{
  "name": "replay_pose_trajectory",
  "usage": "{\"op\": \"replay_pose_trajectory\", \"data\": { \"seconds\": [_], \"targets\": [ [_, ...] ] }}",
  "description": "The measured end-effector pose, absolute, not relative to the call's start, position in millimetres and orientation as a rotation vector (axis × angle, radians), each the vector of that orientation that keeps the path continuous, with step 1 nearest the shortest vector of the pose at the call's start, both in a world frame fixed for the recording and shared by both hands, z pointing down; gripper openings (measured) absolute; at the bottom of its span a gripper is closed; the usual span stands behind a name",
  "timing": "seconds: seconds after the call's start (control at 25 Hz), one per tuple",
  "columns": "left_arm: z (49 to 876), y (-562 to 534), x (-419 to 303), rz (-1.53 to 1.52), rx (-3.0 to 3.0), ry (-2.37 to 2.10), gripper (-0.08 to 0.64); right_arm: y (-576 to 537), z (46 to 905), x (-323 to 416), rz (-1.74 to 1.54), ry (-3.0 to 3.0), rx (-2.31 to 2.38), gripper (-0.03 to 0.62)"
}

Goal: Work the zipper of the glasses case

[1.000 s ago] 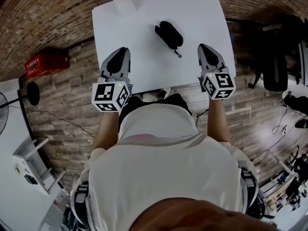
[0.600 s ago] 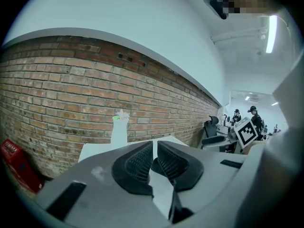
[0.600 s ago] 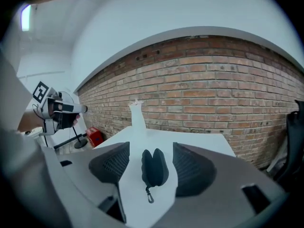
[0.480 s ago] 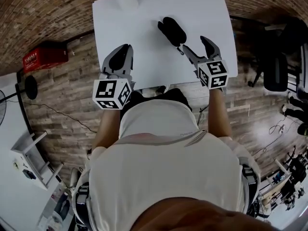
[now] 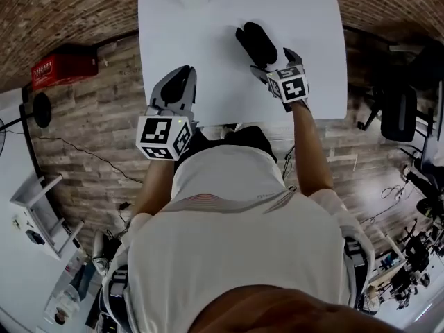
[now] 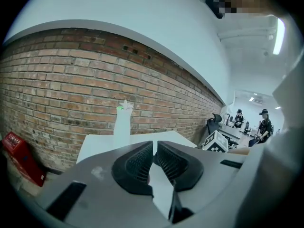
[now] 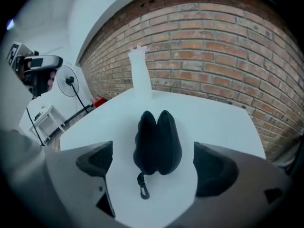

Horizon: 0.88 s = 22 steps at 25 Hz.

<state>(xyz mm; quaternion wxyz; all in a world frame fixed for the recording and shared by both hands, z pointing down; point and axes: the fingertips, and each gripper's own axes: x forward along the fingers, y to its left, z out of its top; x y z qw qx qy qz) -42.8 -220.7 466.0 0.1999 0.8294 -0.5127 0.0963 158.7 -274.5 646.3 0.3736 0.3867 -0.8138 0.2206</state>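
Right claw (image 7: 154, 163) hangs wide open just before the near end of the black, oval, fabric-covered glasses case (image 7: 156, 144). Its jaws have just been opening, and the pads touch nothing, although the end of the case and the small black clip on a short cord (image 7: 142, 186) show in the gap between them. The case lies alone near the middle of the white flat desk (image 5: 201, 47), with its seam turned upward. Whether the zipper is run shut or partly open I cannot tell. The left claw (image 6: 154, 153) is closed on nothing and hovers over the near desk edge, well apart from the case. From here I judge the main danger is that nothing holds the case down: a pull on the zipper would probably drag the whole light case across the smooth top and move no slider. The second danger is the aim. The clip is small and limp, so such wide jaws may close on the shell — or on the cord only — and slip off.
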Motion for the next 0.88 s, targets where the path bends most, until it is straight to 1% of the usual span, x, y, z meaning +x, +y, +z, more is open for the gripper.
{"op": "replay_pose_trajectory", "data": {
  "seconds": [0.12, 0.24, 0.52, 0.68, 0.88],
  "targets": [
    [472, -218, -47, 0.275, 2.292, -1.448, 0.038, -283, 675, 162, 0.598, -2.024, 0.954, 0.581],
    [477, -214, -51, 0.283, 2.269, -1.461, 0.038, -286, 694, 163, 0.621, -1.982, 0.909, 0.584],
    [481, -210, -64, 0.29, 2.251, -1.465, 0.038, -289, 712, 150, 0.635, -1.956, 0.864, 0.583],
    [482, -209, -65, 0.29, 2.25, -1.464, 0.038, -289, 708, 152, 0.624, -1.955, 0.896, 0.49],
    [482, -209, -67, 0.29, 2.253, -1.453, 0.037, -287, 698, 152, 0.616, -1.97, 0.932, 0.401]
  ]
}}
